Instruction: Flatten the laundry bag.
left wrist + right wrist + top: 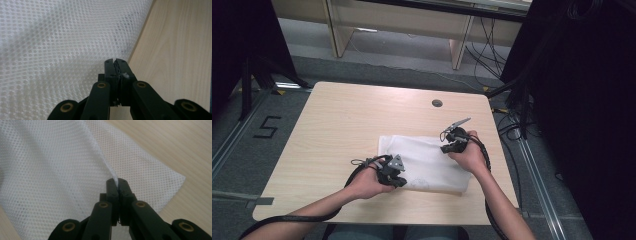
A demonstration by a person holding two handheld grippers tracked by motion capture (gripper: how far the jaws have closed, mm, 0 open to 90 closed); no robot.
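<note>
Item: white perforated mesh cloth [424,161], lying flat on the pale wood-grain surface [337,125]. I am pinching its near edge in the left tool [116,60] and a raised fold in the right tool [117,180], both clamped for lifting.

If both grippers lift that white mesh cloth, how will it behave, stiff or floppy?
Probably floppy: the white mesh cloth already rises in a soft fold where the right gripper pinches it. Likely light, as the open weave looks thin. The left gripper, shut on its edge, may stretch it rather than slip.
</note>
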